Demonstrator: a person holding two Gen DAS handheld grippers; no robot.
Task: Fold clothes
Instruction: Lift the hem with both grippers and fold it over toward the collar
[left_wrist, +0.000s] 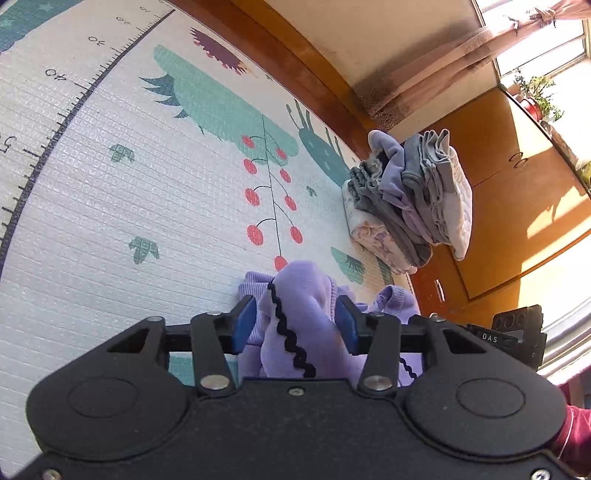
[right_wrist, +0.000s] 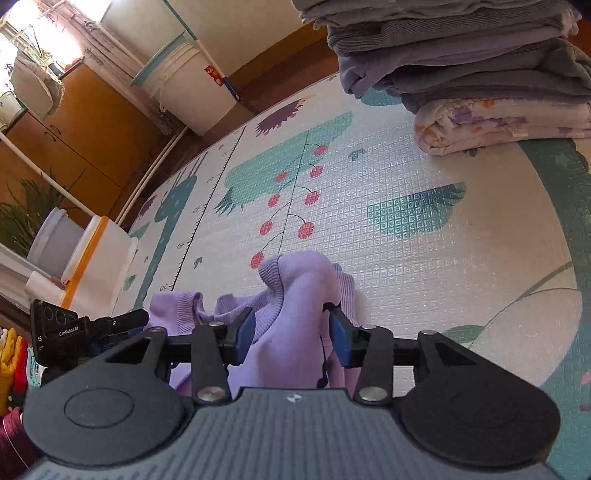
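Note:
A lilac garment with black zigzag trim and ribbed cuffs is bunched between the blue pads of my left gripper, which is shut on it. In the right wrist view the same lilac garment bulges up between the pads of my right gripper, also shut on the cloth. Both grippers hang just above the patterned play mat, side by side; the other gripper's body shows at the right edge of the left wrist view. The lower part of the garment is hidden behind the gripper bodies.
A stack of folded grey, lilac and floral clothes sits at the mat's edge, the same stack at top right in the right wrist view. White bins and a white bucket stand beside the mat. Orange wooden cabinets line the wall.

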